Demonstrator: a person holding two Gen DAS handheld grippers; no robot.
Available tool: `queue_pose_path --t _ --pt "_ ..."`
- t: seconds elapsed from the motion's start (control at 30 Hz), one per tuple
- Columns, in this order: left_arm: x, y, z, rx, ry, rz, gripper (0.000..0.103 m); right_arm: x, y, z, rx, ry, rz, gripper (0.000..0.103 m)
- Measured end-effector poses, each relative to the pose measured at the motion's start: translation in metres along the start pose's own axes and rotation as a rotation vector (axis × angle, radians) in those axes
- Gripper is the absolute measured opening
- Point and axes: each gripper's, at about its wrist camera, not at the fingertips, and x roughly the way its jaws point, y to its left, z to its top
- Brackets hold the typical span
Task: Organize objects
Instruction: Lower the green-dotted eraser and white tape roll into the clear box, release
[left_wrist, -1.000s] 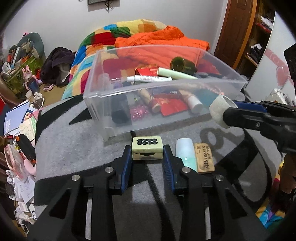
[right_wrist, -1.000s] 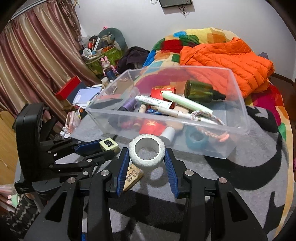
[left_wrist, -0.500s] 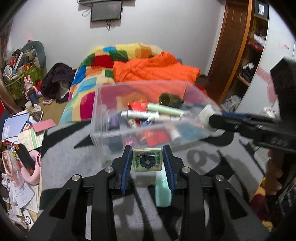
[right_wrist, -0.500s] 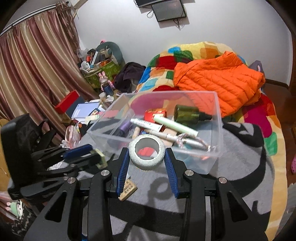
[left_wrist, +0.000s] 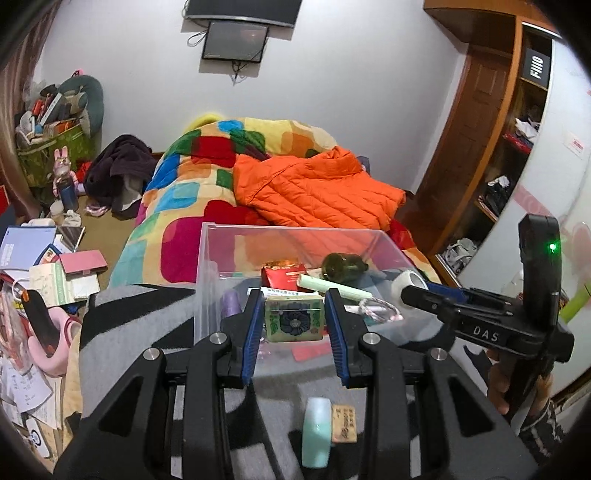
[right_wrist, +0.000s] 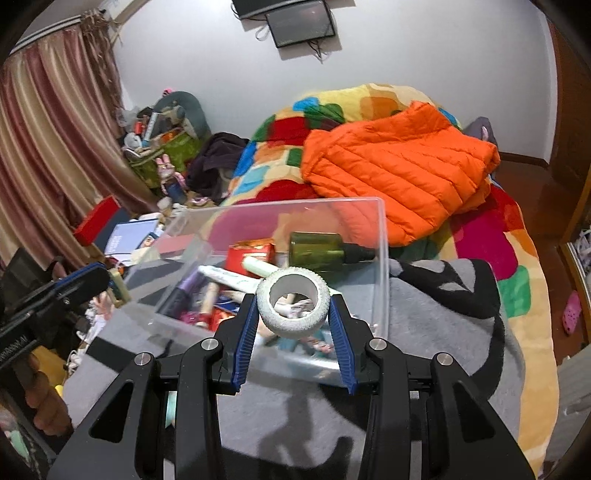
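My left gripper (left_wrist: 294, 320) is shut on a small cream tile with a dark flower pattern (left_wrist: 294, 319), held above the near edge of the clear plastic bin (left_wrist: 207, 266). My right gripper (right_wrist: 292, 313) is shut on a white tape roll (right_wrist: 293, 317), held over the bin's near right corner (right_wrist: 382, 280). The tape roll also shows in the left wrist view (left_wrist: 406, 280). The bin holds a green bottle (right_wrist: 317, 249), a red box (right_wrist: 251, 256), tubes and other small items.
A pale green tube (left_wrist: 317, 432) and a tan eraser (left_wrist: 344, 422) lie on the grey and black blanket (left_wrist: 129, 332) under the left gripper. An orange jacket (right_wrist: 399, 166) lies on the colourful quilt behind the bin. Clutter fills the floor at left.
Both grippers have risen and moved forward over the bin, each still holding its object. The tile has tipped so its flower face shows. The tube and eraser stay on the blanket.
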Motion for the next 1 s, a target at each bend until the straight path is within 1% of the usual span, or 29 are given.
queue_pose_path --t 0.13,0.3,0.33,0.4,0.47,0.63,0.73,0.83,1.0 --pt "0.017 0.004 -0.001 -0.005 0.028 0.024 0.033 0.012 -0.005 0.000 0.019 0.028 -0.003 0.036" --pt "0.026 0.001 -0.005 0.013 0.054 0.014 0.033 0.013 0.000 -0.005 -0.002 0.038 -0.013 0.038" --pt "0.025 -0.001 -0.006 0.017 0.056 0.006 0.034 0.012 0.001 -0.006 -0.005 0.039 -0.011 0.039" --pt "0.023 -0.003 -0.006 0.020 0.053 0.001 0.034 0.009 0.001 -0.006 -0.002 0.038 0.000 0.045" --pt "0.018 -0.004 -0.006 0.025 0.046 -0.001 0.034 0.006 0.002 -0.007 0.000 0.034 0.006 0.046" --pt "0.004 -0.006 -0.012 0.046 0.034 0.009 0.040 -0.005 0.013 -0.013 -0.028 0.030 0.040 0.047" --pt "-0.001 -0.006 -0.022 0.061 0.058 0.012 0.041 -0.019 0.027 -0.023 -0.082 0.015 0.035 0.053" --pt "-0.003 -0.004 -0.031 0.064 0.090 0.011 0.041 -0.022 0.037 -0.035 -0.103 0.047 0.083 0.056" --pt "-0.006 -0.001 -0.049 0.076 0.132 0.018 0.042 -0.007 0.057 -0.063 -0.198 0.160 0.150 0.058"
